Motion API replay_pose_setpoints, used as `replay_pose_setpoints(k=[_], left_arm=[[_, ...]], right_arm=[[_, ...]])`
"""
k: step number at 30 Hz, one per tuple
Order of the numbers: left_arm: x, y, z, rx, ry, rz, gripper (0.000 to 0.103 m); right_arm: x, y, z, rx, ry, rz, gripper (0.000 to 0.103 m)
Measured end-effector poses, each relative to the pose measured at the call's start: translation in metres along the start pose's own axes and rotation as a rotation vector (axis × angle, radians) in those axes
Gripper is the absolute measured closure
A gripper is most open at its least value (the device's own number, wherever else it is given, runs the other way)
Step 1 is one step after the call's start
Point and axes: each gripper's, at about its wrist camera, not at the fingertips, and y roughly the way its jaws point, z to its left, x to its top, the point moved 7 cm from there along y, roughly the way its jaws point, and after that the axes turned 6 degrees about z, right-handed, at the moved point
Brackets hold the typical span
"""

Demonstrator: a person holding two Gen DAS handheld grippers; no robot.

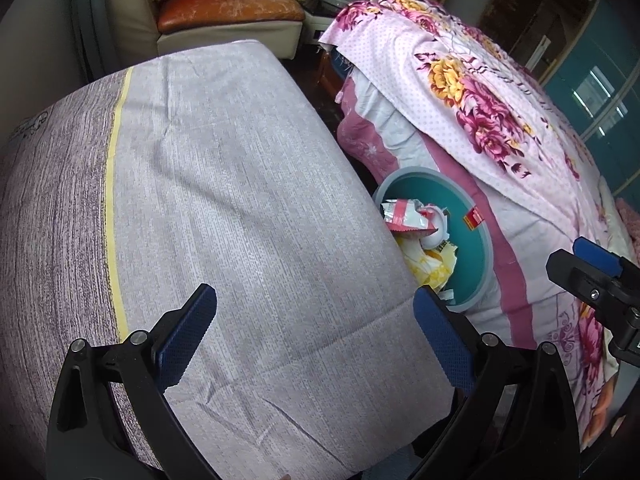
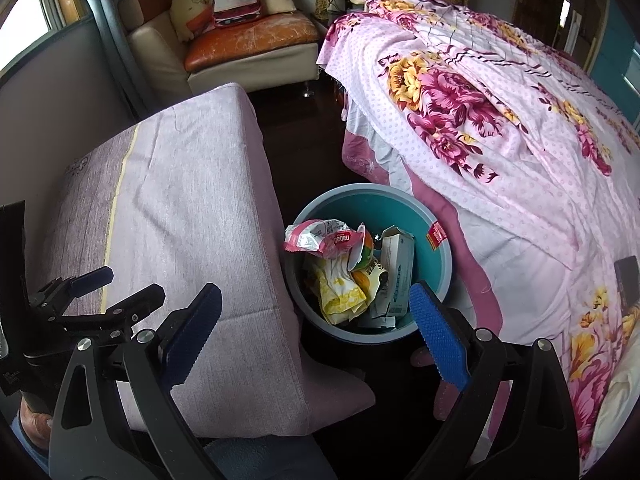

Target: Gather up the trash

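Standing on the dark floor between a cloth-covered table (image 2: 192, 200) and a floral-quilted bed (image 2: 500, 128), one round teal trash bin (image 2: 440, 264) is seen at the lower centre of the right wrist view, its open mouth turned upward. Four pieces of trash can be counted inside it: a crumpled pink-and-white wrapper (image 2: 320, 238) at the upper left of the opening, a yellow-and-white wrapper (image 2: 340, 296) below it, an orange-printed packet (image 2: 366, 266) in the middle, and a torn pale carton (image 2: 396, 276) whose long axis runs from upper right to lower left. One red label (image 2: 437, 235) is stuck to the inner wall.

Two grippers are visible. The right gripper (image 2: 316, 328) is held released, with its blue pads spread wide and nothing between them, above the near rim of the bin. The left gripper (image 1: 316, 328) is likewise spread apart and empty, held over the bare table cloth, with the bin lying at the right centre of the left wrist view. One sofa (image 2: 248, 40) is seen at the upper left.
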Motion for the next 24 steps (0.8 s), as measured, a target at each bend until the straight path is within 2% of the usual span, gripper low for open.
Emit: replay_pose_setpoints(k=[24], left_arm=[[0.002,0.013,0.017,0.042,-0.026,0.004,0.004]], right_arm=[[0.002,0.027,0.005,0.017,-0.009,0.050,0.012]])
